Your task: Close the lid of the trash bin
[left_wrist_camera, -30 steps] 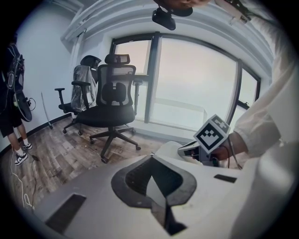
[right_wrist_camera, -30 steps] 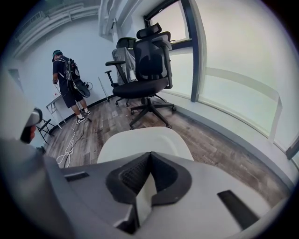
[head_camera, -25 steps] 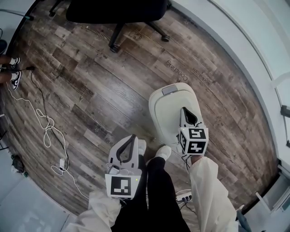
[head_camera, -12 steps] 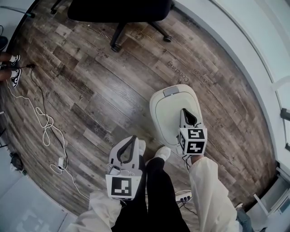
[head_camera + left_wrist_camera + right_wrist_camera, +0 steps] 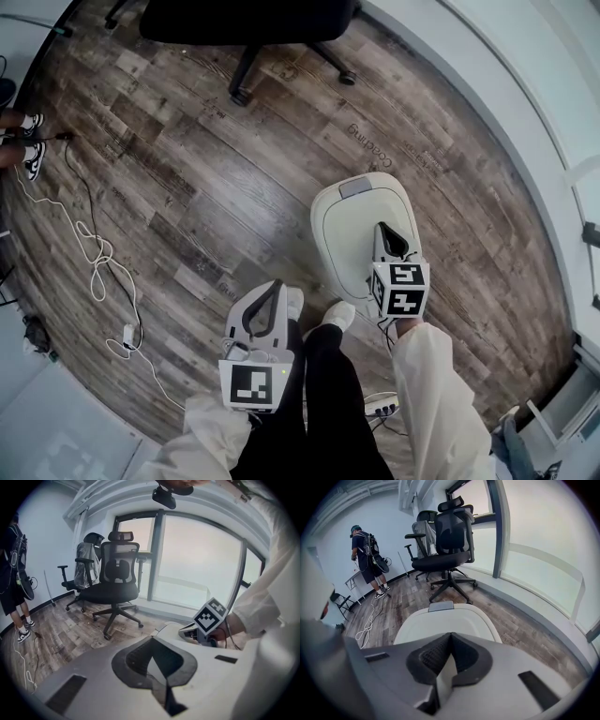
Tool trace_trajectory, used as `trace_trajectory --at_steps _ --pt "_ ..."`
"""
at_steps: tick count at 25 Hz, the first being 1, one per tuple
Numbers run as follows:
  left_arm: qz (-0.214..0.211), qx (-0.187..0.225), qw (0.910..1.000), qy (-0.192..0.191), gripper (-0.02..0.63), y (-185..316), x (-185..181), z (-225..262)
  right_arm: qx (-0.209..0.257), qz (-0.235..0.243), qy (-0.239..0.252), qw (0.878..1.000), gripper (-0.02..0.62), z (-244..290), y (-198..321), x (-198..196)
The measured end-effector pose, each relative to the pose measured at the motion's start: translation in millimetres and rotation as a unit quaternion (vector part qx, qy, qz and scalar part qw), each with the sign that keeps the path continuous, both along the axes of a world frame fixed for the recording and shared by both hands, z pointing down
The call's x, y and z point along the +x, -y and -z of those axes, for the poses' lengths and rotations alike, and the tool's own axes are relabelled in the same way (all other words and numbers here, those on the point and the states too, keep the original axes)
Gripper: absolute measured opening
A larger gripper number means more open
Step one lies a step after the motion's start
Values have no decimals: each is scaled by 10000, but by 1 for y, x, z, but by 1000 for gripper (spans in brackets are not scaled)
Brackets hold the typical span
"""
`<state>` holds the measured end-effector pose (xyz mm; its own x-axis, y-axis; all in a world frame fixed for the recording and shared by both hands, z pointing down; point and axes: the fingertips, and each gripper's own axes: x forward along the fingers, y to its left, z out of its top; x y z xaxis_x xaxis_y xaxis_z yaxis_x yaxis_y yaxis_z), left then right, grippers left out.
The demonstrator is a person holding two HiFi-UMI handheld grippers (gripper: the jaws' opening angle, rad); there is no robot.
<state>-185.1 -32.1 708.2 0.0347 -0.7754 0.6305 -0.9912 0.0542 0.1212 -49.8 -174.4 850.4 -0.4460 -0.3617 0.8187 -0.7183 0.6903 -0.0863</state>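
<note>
Almost nothing has moved in the last 1 second. The cream-white plastic trash bin (image 5: 321,239) with rounded corners stands on the brown wooden plank floor (image 5: 187,169). Its smooth lid (image 5: 445,620) lies flat on top, just as it did 1 second ago. No gap shows under the lid in the right gripper view, so I think the bin is already shut.

The right gripper (image 5: 388,231) still hangs over the near side of the lid. Its 2 fingers are pressed together with nothing between them. The lid sits right under the fingertips and runs on past them. Its small grey tab (image 5: 354,186) is at the far edge, well beyond the fingers. I cannot tell if the fingers touch the lid or float just above it.

The left gripper (image 5: 274,285) has stayed low by the person's leg. Its 2 fingers are pressed together too, and they hold nothing. The bin is off to the right of those fingers, not in front of them.

The lid stays down and does not pop back up, so the job looks done, or very close to it. All that may be left is 1 soft push to be sure, and then the right gripper can lift away.
</note>
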Motion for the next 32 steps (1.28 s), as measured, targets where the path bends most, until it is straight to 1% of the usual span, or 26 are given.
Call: trace_trajectory --at_steps 5,10,16,20,24,28,32 --pt "-33 68 10000 19 5 -2 2 8 -279 -251 114 9992 23 4 -3 2" --pt "-183 101 9997 100 5 -4 7 22 -218 -276 124 9993 23 22 -20 16" --pt "-454 278 9983 224 5 -4 24 57 -112 -578 161 9981 23 64 -36 50" --pt "-635 455 9964 337 5 -4 32 91 110 -854 286 9959 23 115 -40 75" --pt "-715 595 9946 452 5 -7 37 128 302 -1034 458 9931 23 180 -46 94" --pt "-810 708 9931 473 5 -8 44 181 517 -1164 638 9898 23 256 -60 104" --pt "-972 826 9906 496 5 -10 56 245 743 -1290 846 9852 23 339 -81 116"
